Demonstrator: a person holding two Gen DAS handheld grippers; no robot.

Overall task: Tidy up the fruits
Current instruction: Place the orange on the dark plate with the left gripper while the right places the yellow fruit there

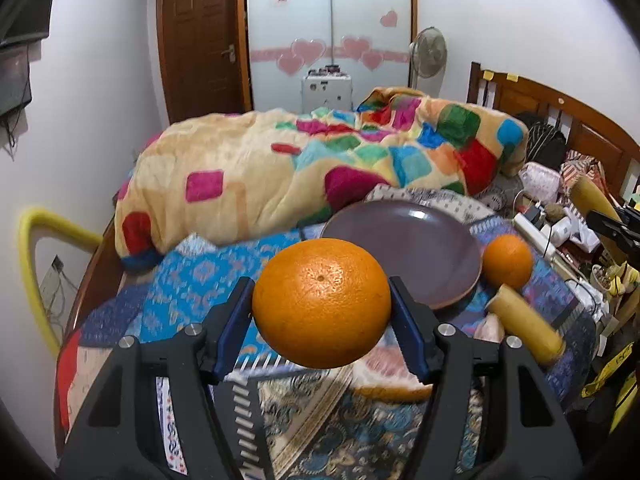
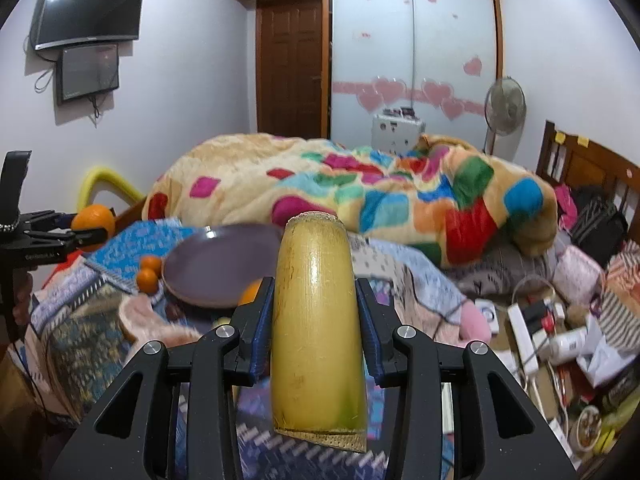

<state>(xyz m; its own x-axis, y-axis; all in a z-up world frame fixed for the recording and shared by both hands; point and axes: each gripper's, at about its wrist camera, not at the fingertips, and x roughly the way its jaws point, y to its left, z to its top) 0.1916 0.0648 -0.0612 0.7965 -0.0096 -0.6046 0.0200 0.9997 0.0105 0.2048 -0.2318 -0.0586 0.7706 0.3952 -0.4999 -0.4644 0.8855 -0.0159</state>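
Observation:
My left gripper point(image 1: 321, 302) is shut on a large orange point(image 1: 321, 302), held above the patterned bedspread in front of the purple plate point(image 1: 412, 248). A second orange point(image 1: 507, 255) lies at the plate's right rim, and a yellow sugarcane piece point(image 1: 524, 328) lies just in front of it. My right gripper point(image 2: 316, 312) is shut on another yellow sugarcane piece point(image 2: 318, 328), held upright above the bed. In the right wrist view the plate point(image 2: 216, 268) sits left of centre, with two small oranges point(image 2: 148, 274) at its left rim. The left gripper with its orange point(image 2: 93, 221) shows at the far left.
A colourful rumpled blanket point(image 1: 304, 168) fills the bed behind the plate. Clutter of a power strip, boxes and bags point(image 2: 560, 332) lies on the right side. A wooden headboard point(image 1: 560, 116) stands at the right, with a fan point(image 2: 505, 110) and a wardrobe point(image 1: 330, 20) behind.

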